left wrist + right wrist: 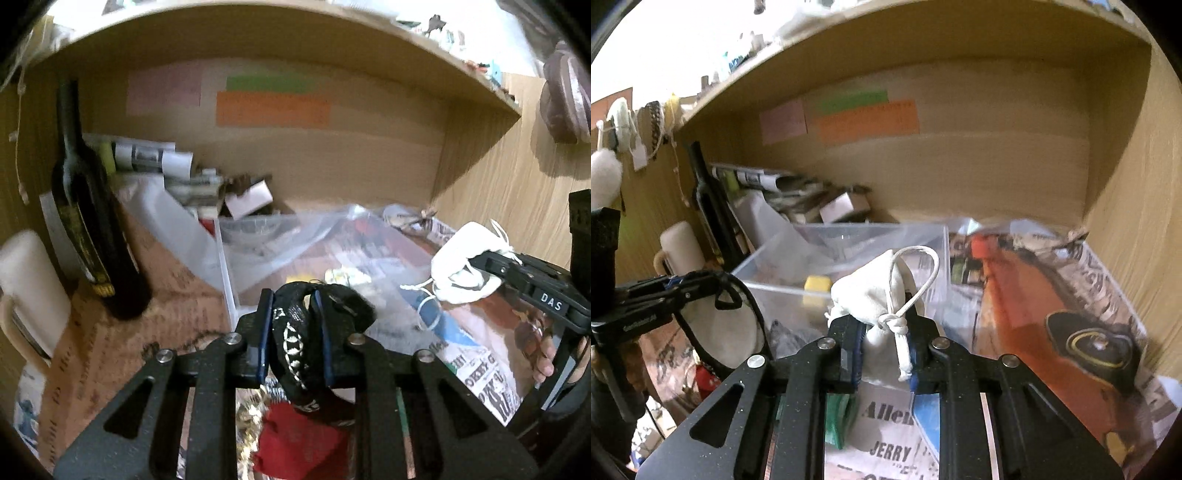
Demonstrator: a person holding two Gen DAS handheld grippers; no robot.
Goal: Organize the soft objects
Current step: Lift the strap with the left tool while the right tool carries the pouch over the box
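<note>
My left gripper [293,325] is shut on a black fabric strap with white pattern [295,339], held above the newspaper-covered shelf. In the right wrist view that left gripper [701,286] sits at the left, with the black strap [738,314] looping down from it. My right gripper [881,332] is shut on a small white drawstring pouch [875,291], whose cord loop stands up. In the left wrist view the right gripper [484,264] holds the white pouch [458,262] at the right. A clear plastic box [798,251] stands just beyond both grippers, with a yellow block [817,283] in it.
A dark wine bottle [88,221] and a white mug [26,288] stand at the left. Rolled papers and small boxes [207,181] clutter the back. A red cloth [295,443] lies below the left gripper. The shelf board [332,33] hangs overhead. Clear plastic bags [295,229] lie around the box.
</note>
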